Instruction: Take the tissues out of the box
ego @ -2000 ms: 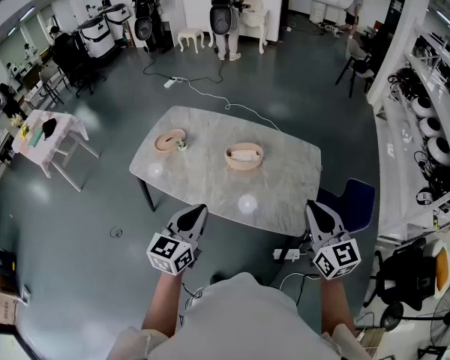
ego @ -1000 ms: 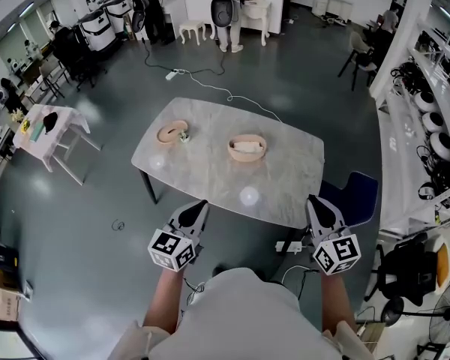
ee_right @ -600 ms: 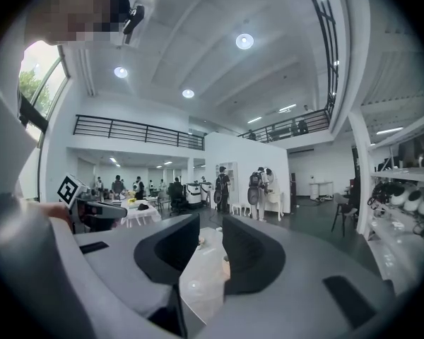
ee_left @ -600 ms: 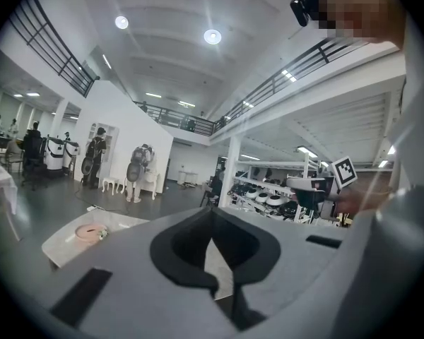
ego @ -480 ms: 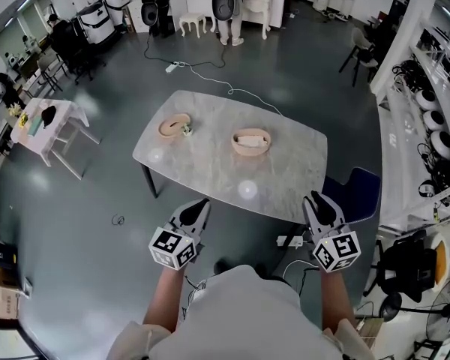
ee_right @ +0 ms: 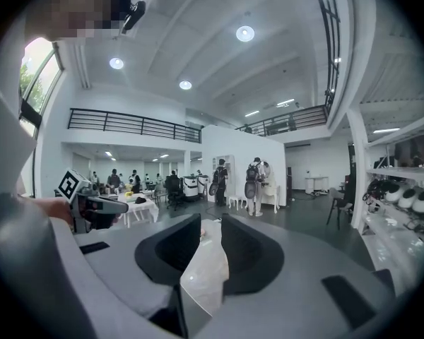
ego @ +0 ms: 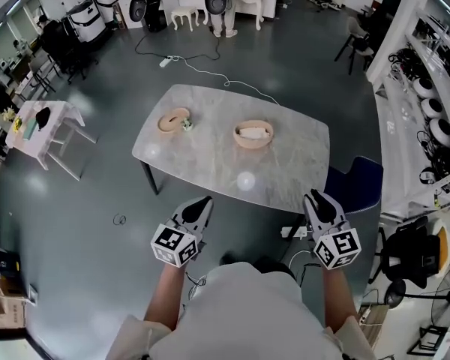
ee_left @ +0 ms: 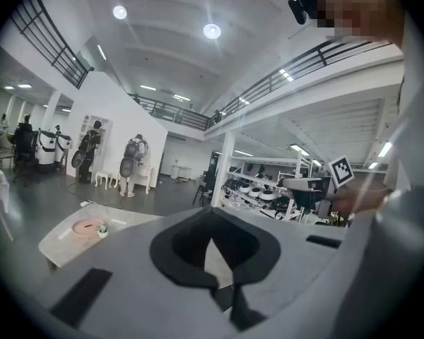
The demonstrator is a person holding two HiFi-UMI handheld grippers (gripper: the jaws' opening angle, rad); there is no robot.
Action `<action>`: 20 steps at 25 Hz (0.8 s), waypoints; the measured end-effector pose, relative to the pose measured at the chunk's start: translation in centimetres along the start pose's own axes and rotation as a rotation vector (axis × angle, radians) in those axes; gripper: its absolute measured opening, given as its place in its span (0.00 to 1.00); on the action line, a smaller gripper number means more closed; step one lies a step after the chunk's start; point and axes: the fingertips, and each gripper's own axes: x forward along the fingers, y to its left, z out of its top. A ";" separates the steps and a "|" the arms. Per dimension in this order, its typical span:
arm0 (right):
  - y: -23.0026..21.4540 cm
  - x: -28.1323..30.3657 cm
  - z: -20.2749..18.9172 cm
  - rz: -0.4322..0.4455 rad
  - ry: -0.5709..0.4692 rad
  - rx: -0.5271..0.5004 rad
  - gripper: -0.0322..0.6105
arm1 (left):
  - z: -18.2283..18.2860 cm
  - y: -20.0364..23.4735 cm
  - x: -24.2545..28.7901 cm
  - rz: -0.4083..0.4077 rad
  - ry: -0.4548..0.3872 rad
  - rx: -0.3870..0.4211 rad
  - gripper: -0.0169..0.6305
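Observation:
A round tan tissue holder [ego: 253,135] with white tissue showing in it sits on the marble table [ego: 285,171], right of the middle. Both grippers hang close to my body, short of the table's near edge and well apart from the holder. My left gripper [ego: 201,203] points at the table with its jaws meeting at the tips; in its own view the left gripper [ee_left: 210,212] holds nothing. My right gripper [ego: 317,199] stands a little open, and in the right gripper view [ee_right: 210,240] a strip of table top shows between its jaws.
A second round tan dish [ego: 172,118] with a small item beside it sits on the table's left part, the same dish [ee_left: 87,227] showing in the left gripper view. A blue chair [ego: 354,182] stands at the table's right corner. Cables lie on the floor beyond, with people, stools and a small white table [ego: 41,130] around.
The head view has drifted, so the table sits slightly higher and further right in it. Both grippers keep the same pose near my body.

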 end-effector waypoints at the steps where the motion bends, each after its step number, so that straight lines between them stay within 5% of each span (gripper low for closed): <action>1: 0.1 0.0 -0.2 -0.008 0.005 0.005 0.22 | -0.2 0.1 -0.1 -0.008 0.004 -0.002 0.04; 11: -0.8 1.0 -1.2 -0.042 0.028 0.022 0.22 | -1.3 1.6 1.5 -0.032 0.029 -0.032 0.04; 20: -5.3 6.7 -1.9 0.019 0.050 0.045 0.21 | -1.2 3.7 7.0 0.011 0.052 -0.049 0.04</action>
